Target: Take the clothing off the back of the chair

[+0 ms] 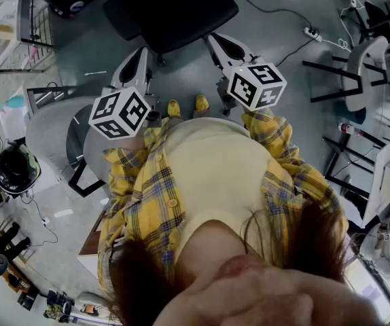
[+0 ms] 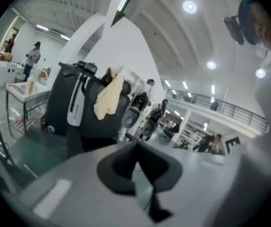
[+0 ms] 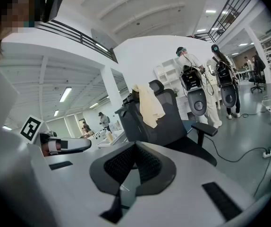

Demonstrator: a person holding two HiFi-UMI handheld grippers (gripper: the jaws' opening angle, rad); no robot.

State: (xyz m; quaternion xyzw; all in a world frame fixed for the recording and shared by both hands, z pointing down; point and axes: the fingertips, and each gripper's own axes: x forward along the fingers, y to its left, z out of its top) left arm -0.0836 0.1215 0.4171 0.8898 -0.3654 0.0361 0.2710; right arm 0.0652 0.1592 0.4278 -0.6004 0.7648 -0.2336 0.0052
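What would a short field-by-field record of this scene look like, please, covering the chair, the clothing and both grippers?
chair: black office chair, on the floor ahead of the person
clothing: pale yellow garment, draped over the top of the chair's back
left gripper: jaws together, nothing between them, clear of the chair
right gripper: jaws together, nothing between them, clear of the chair
task state: garment not yet taken off, neither gripper touching it
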